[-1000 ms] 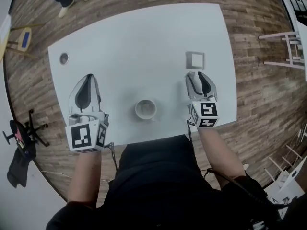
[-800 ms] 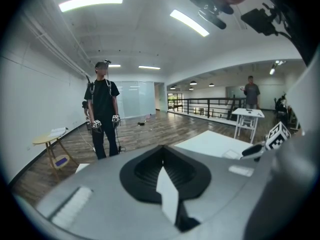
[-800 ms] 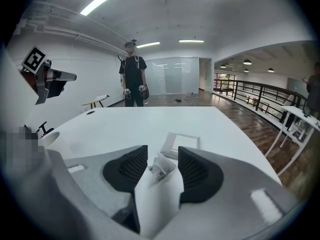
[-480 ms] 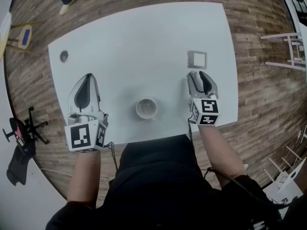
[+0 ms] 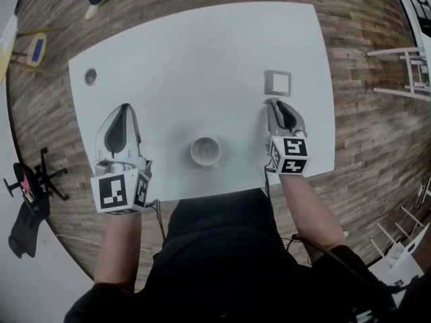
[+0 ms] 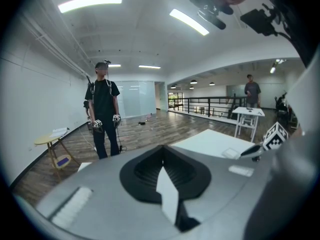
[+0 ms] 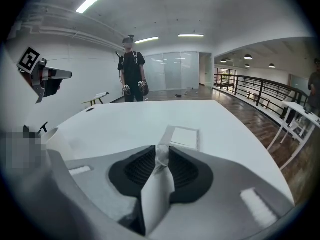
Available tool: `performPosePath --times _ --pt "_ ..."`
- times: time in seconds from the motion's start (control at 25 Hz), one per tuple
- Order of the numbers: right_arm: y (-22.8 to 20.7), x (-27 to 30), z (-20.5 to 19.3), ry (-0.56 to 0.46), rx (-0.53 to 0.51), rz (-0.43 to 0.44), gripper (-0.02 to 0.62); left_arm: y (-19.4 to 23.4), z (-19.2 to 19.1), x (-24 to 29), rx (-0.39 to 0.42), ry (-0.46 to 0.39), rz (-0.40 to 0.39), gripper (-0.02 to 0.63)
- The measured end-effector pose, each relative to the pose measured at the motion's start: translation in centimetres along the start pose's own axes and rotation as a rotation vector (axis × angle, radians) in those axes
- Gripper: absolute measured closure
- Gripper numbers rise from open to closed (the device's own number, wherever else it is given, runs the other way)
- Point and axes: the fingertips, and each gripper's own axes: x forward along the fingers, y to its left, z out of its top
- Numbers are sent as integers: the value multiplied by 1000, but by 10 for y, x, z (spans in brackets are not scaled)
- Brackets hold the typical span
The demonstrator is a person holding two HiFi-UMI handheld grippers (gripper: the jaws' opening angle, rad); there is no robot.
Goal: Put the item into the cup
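A white cup [image 5: 205, 151] stands upright near the front middle of the white table [image 5: 195, 59]. My right gripper [image 5: 272, 103] rests low on the table to the cup's right. Its jaws have just been closing, and a small pale item [image 7: 160, 155] is now pinched between the pads. A shallow square tray [image 5: 277, 81] lies just beyond its tips, and it shows again as the tray [image 7: 184, 136] in the right gripper view. My left gripper [image 5: 124, 113] sits left of the cup, shut, with nothing between its pads [image 6: 145, 171].
The table's front edge runs close under both grippers, and its right edge is near the right gripper. A round cable hole [image 5: 90, 79] sits at the far left. White chairs [image 5: 404, 66] stand right of the table. A person [image 7: 133, 71] stands beyond the far end.
The right gripper's jaws have narrowed from wide open onto the small pale item. The gripper itself barely shifted. The left gripper and the cup have not moved.
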Motion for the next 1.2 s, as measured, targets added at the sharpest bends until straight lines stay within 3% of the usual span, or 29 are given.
performPosePath --times 0.36,1.2 --pt "0 1 3 -8 -2 1 560 2 0 -4 0 -2 13 598" --pt "4 -28 27 -101 -31 -27 575 6 14 -28 2 -83 22 598"
